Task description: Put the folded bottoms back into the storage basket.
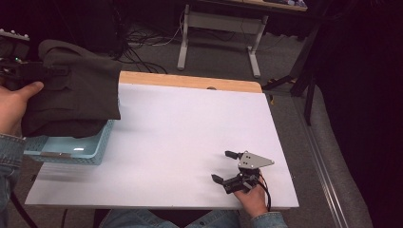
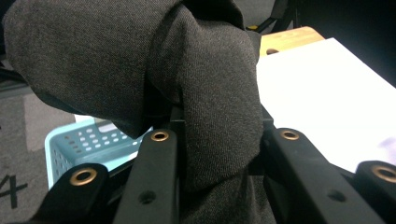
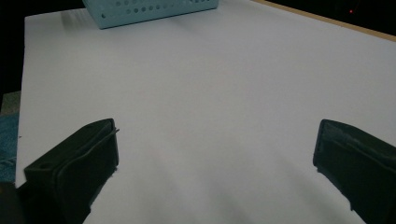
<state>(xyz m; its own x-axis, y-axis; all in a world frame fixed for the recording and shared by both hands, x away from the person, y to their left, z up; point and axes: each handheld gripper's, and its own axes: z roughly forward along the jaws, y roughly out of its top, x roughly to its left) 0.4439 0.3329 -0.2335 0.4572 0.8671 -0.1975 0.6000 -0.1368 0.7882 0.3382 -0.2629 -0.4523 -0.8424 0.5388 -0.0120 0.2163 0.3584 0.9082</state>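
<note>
A dark grey garment (image 1: 71,92) hangs bunched over the light blue basket (image 1: 71,153) at the table's left edge. My left gripper (image 2: 219,137) is shut on a thick fold of that garment (image 2: 140,60), which drapes over the jaws and hides their tips. In the high view the left gripper's body (image 1: 21,71) shows beside a hand at the far left, just above the basket. Below the cloth the basket (image 2: 70,147) shows through. My right gripper (image 1: 224,166) rests low over the white table near its front right, open with nothing between its jaws (image 3: 215,154).
The white tabletop (image 1: 190,123) has a wooden strip (image 1: 190,80) along its far edge. The basket (image 3: 149,9) sits at the far side in the right gripper view. A white desk frame (image 1: 218,28) and cables lie on the floor behind; a metal rail (image 1: 323,166) runs at right.
</note>
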